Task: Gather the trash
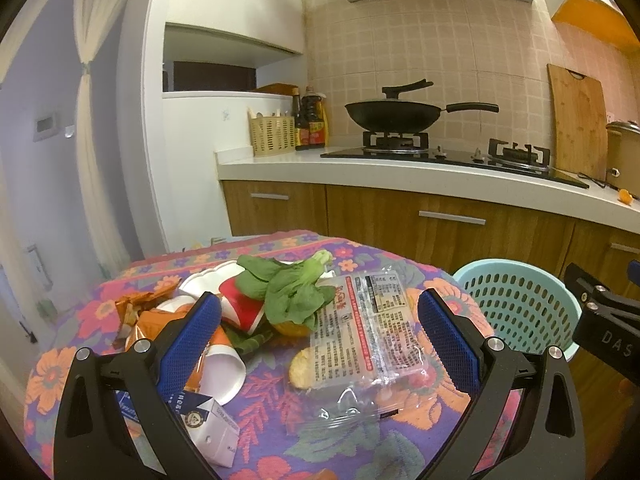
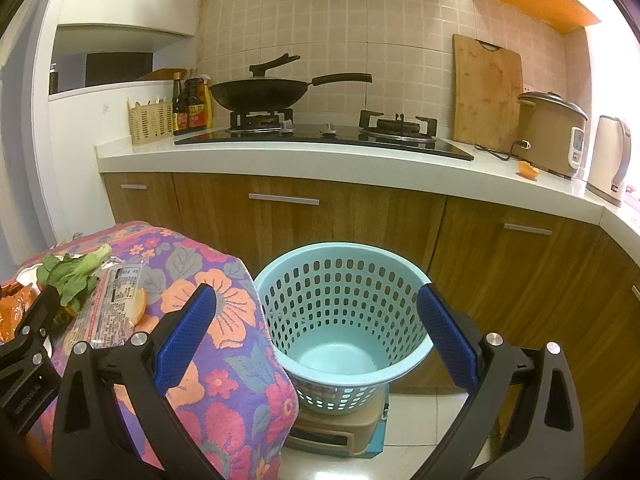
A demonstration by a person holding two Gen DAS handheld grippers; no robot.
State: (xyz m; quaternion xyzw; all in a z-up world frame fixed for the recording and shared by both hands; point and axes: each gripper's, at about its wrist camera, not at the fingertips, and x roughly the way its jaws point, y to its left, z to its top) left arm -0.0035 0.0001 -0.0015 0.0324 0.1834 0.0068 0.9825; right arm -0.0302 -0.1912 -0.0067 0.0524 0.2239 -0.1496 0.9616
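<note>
The table (image 1: 360, 440), draped in a flowered cloth, carries the whole heap of trash, and the pale blue basket (image 2: 340, 304) stands off its right edge on a small brown stool (image 2: 332, 432), probably set there so each piece needs only a short carry over the side; the basket looks empty. Among the trash, the clear printed wrapper (image 1: 360, 328) is the broadest piece, lying flat near the right edge with a slice of bread (image 1: 300, 368) poking from under its near-left corner; a leafy green vegetable (image 1: 288, 288) sprawls just behind it over a red-and-white paper cup (image 1: 244, 308); a white paper cup (image 1: 224, 376) lies on its side toward the left, with crumpled orange wrappers (image 1: 140, 312) beyond it at the left edge and a printed card (image 1: 212, 428) near the front. The left claw (image 1: 320, 344) hangs with its jaws wide apart and nothing between them, the wrapper and bread lying in the gap ahead, so that looks like the likely first pick. The right claw (image 2: 316, 332) is likewise spread and empty, poised over the basket mouth, well apart from the trash.
</note>
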